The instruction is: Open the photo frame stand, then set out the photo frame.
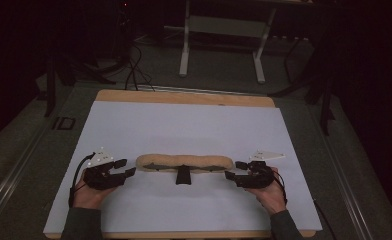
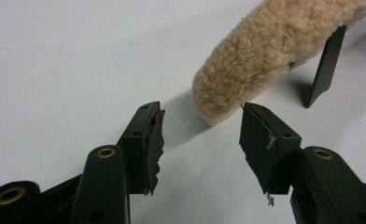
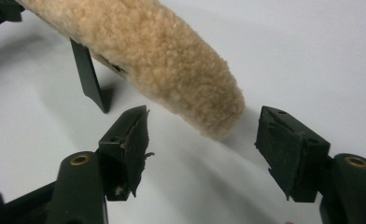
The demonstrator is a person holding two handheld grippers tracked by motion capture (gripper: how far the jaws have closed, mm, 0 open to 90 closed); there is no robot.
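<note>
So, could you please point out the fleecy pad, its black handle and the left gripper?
fleecy pad [image 1: 184, 161]: high view, middle of its top.
black handle [image 1: 183, 176]: high view, mid-length.
left gripper [image 1: 125, 168]: high view, between its fingertips.

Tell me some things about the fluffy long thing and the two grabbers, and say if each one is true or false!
1. The fluffy tan pad lies across the white sheet. True.
2. The left gripper is squeezing the pad's end. False: its jaws stand open, just short of the end, not touching it.
3. The right gripper has open jaws near the pad's other end. True.
4. A black handle sticks out from the pad's middle, toward the person. True.
5. The pad is lifted high in the air. False: it sits low on the sheet.
</note>
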